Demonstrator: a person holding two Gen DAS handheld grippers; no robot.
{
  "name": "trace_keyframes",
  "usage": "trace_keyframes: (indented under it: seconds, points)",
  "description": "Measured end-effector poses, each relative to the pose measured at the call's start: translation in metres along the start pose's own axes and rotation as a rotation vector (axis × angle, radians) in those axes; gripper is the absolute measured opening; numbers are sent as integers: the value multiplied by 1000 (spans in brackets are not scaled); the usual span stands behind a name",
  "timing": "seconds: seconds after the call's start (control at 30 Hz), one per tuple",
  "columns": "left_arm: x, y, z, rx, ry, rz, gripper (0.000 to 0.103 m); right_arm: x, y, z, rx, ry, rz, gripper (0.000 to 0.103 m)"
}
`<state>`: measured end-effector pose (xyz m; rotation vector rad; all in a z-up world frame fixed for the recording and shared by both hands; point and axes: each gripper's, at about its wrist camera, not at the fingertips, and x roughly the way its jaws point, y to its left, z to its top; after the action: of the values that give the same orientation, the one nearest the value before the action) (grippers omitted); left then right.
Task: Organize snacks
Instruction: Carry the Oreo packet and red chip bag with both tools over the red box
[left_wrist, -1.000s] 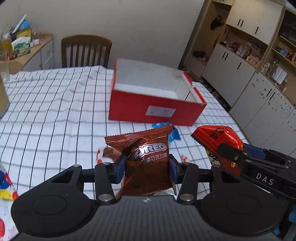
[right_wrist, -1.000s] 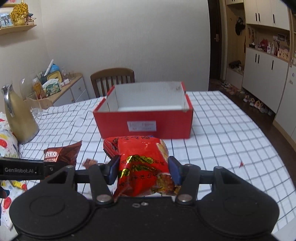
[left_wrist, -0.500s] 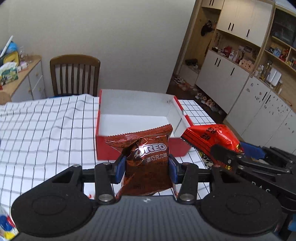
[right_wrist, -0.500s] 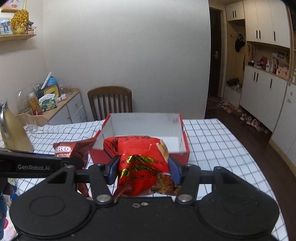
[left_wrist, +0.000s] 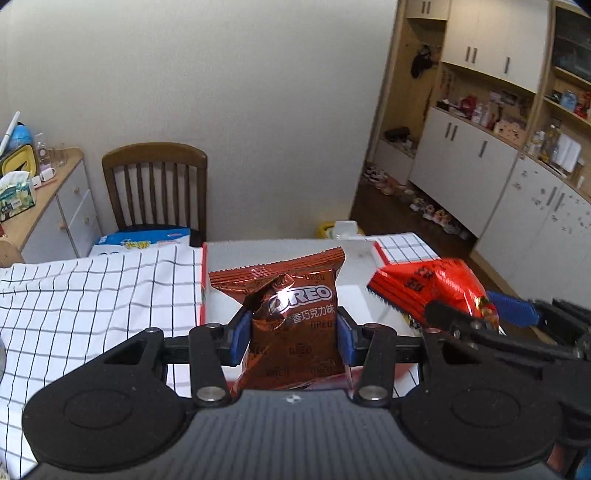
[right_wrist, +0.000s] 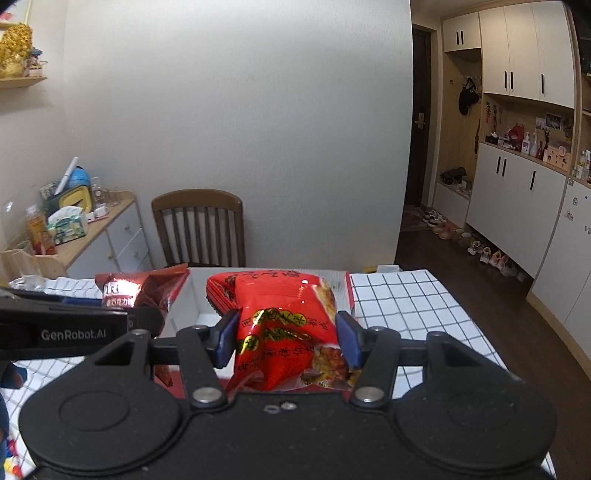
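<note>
While both hover over red cardboard box (left_wrist: 280, 254), left gripper (left_wrist: 291, 334) clamps crinkly brown foil cookie pack (left_wrist: 291, 321), right gripper (right_wrist: 286, 338) pinches glossy red snack bag (right_wrist: 286, 325), checked tablecloth (left_wrist: 92, 295) underneath.

A brown foil Oreo packet (left_wrist: 293, 325) stands upright, crinkled at its upper left, above the near part of the open red box (left_wrist: 202, 284) with its white inside. To its right, a shiny red snack bag (right_wrist: 286, 325) with yellow print is held over the same box.
</note>
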<state>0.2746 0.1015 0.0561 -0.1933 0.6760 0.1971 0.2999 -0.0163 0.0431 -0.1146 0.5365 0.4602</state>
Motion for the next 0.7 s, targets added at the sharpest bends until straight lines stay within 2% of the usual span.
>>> trace_keyframes:
  seconds: [0.33,0.7]
  points:
    - [64,12,23,-18,35,73,46,65,8,2,-23,55,-20,55]
    - [131,12,20,38,133,109,46,126,15,-7,-78,159,-51,55]
